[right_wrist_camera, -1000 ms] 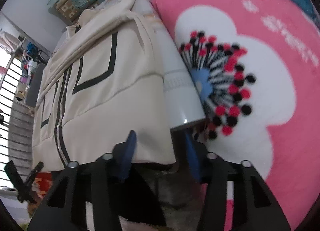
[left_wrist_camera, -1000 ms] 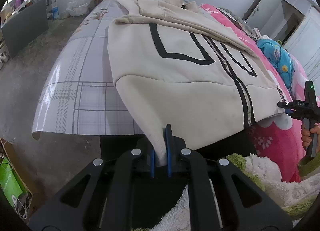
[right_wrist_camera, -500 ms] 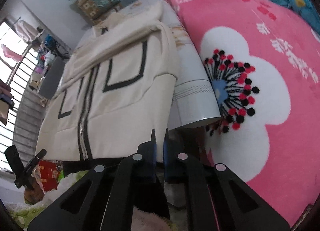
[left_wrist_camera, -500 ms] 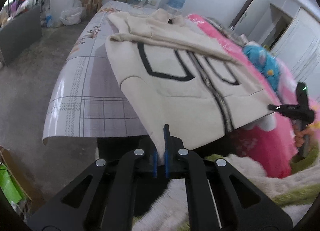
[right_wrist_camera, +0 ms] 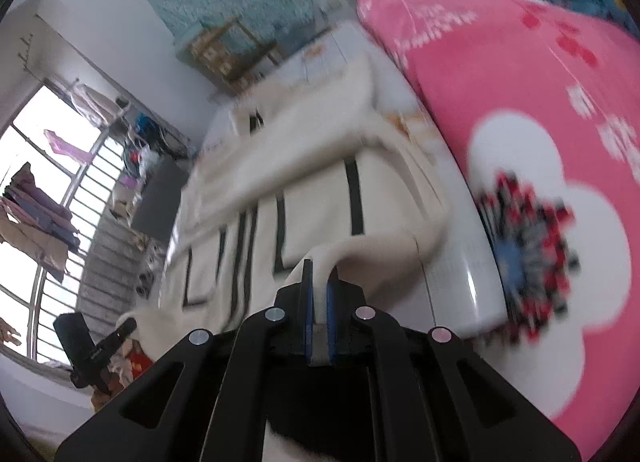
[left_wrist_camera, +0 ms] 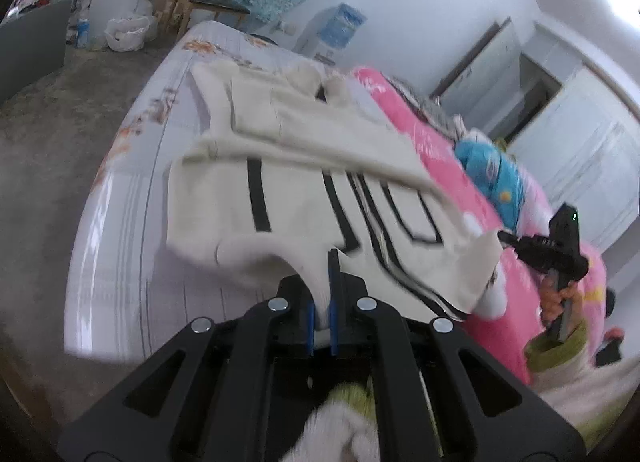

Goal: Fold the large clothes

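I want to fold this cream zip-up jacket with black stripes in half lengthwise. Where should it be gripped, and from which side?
Grip the cream zip-up jacket at its two bottom hem corners, coming from the table's near end. The hem is the free straight edge there, and both sleeves already lie folded across the chest. The left gripper and right gripper are each shut on one corner.

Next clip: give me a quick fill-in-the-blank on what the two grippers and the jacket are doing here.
1. Both grippers are shut on the jacket's bottom ____.
2. The jacket's stripes are ____ in colour.
3. The blanket beside the jacket is mostly ____.
4. The left gripper and right gripper each pinch a ____ of the hem.

Answers: hem; black; pink; corner
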